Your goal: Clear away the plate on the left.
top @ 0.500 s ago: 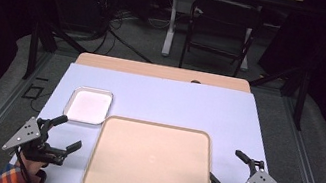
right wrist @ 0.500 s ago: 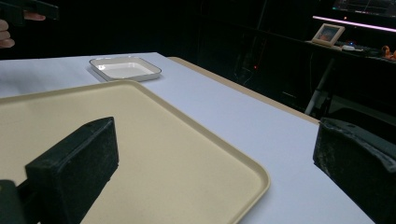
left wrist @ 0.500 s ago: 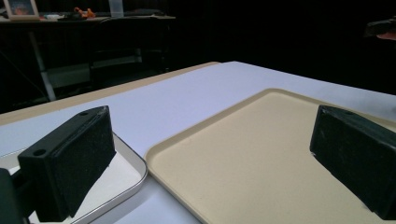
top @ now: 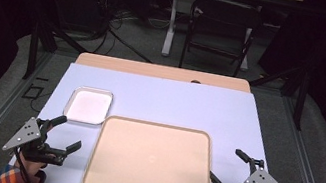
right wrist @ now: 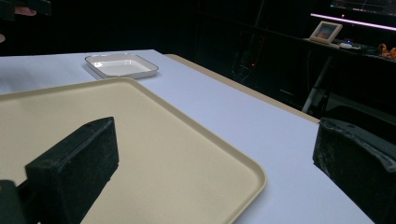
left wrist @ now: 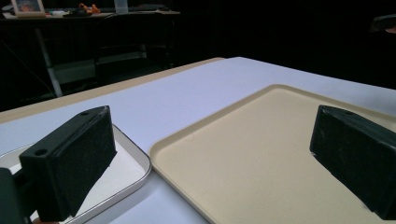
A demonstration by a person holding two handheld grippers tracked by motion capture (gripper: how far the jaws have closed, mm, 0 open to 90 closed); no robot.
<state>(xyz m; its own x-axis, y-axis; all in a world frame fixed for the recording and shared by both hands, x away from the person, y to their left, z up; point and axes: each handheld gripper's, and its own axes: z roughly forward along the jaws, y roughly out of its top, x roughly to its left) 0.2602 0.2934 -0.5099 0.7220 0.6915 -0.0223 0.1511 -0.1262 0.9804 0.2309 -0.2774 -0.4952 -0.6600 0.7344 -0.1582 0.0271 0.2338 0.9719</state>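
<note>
Landmark: the beige tray [top: 151,163] lies flat at the near middle of the table [top: 174,101], and I place everything else against it.
Left claw: my left claw [top: 66,133] hangs just off the tray's left edge, jaws spread wide with nothing between them; in the left gripper view they frame the tray's near-left corner.
Right claw: my right claw [top: 227,168] waits just off the tray's right edge, jaws equally wide apart and holding nothing.
White tray: the small white tray [top: 89,105] sits at the beige tray's far-left corner, just beside it, with nothing in it.
Why so: I judge that I keep one claw on each side so either can reach the trays without crossing.
</note>
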